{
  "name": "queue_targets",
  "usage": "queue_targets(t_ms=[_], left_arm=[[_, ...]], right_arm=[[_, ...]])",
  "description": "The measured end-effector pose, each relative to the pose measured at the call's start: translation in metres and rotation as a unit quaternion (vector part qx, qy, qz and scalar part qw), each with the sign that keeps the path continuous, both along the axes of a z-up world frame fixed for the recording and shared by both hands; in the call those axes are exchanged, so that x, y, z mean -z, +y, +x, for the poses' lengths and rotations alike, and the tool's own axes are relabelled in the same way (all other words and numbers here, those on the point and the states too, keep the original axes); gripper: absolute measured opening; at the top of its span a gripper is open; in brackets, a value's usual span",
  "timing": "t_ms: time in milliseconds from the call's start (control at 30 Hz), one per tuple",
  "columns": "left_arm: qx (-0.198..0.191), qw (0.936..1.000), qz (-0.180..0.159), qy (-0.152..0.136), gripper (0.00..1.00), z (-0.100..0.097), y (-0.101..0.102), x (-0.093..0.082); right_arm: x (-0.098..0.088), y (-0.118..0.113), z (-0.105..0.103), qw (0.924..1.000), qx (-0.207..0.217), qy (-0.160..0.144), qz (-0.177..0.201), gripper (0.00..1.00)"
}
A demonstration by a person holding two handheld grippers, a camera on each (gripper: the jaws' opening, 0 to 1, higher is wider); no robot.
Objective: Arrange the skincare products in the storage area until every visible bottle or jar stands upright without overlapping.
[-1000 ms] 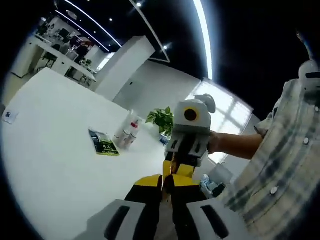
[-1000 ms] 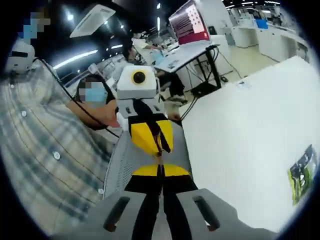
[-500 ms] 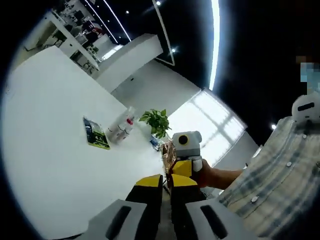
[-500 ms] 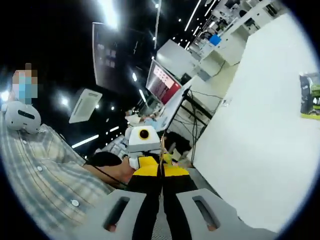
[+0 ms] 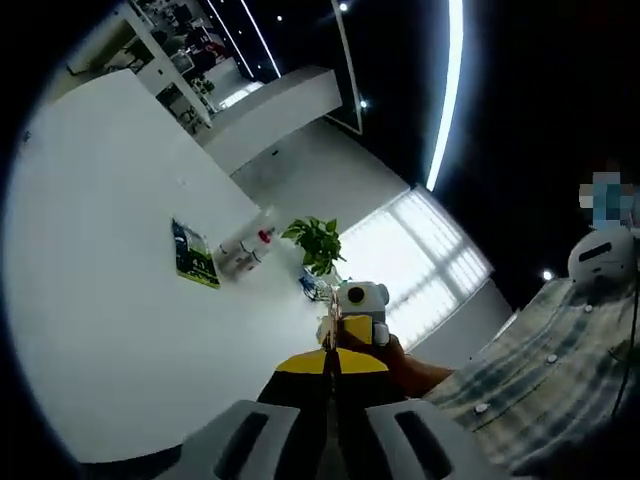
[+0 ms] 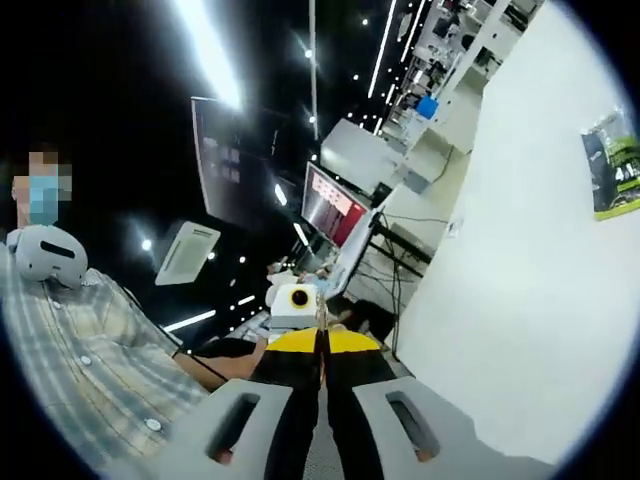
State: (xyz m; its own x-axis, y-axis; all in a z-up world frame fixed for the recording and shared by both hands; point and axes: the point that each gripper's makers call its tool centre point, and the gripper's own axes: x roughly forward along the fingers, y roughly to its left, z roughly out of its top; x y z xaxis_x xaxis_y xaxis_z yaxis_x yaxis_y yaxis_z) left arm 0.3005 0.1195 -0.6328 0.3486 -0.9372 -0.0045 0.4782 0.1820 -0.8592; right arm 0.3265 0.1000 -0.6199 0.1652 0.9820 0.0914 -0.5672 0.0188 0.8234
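Observation:
Far off on the white table, several small skincare bottles stand in a cluster, one with a red top. A green packet lies flat just left of them, and it appears again as the green packet at the right edge of the right gripper view. My left gripper is shut with nothing in it, held in the air well short of the bottles. My right gripper is also shut and holds nothing. The two face each other tip to tip: the right gripper is held in a hand, and the left gripper is small and distant.
A potted green plant stands beyond the bottles. A person in a plaid shirt holds both grippers. The white table ends at an edge above desks and a lit monitor.
The two grippers have drawn apart, so each looks smaller in the other's view. Both views have tilted up towards the ceiling. The bottles and packet lie where they were.

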Motion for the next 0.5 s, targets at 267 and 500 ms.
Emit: queue_targets(t_ms=[267, 500], left_arm=[[-0.016, 0.9995, 0.019, 0.019, 0.03, 0.005, 0.0, 0.009], [-0.015, 0.9989, 0.01, 0.044, 0.0, 0.012, 0.003, 0.012]], right_arm=[[0.001, 0.002, 0.013, 0.9968, 0.034, 0.045, 0.056, 0.0], [0.015, 0.005, 0.025, 0.999, 0.042, -0.015, 0.003, 0.07]])
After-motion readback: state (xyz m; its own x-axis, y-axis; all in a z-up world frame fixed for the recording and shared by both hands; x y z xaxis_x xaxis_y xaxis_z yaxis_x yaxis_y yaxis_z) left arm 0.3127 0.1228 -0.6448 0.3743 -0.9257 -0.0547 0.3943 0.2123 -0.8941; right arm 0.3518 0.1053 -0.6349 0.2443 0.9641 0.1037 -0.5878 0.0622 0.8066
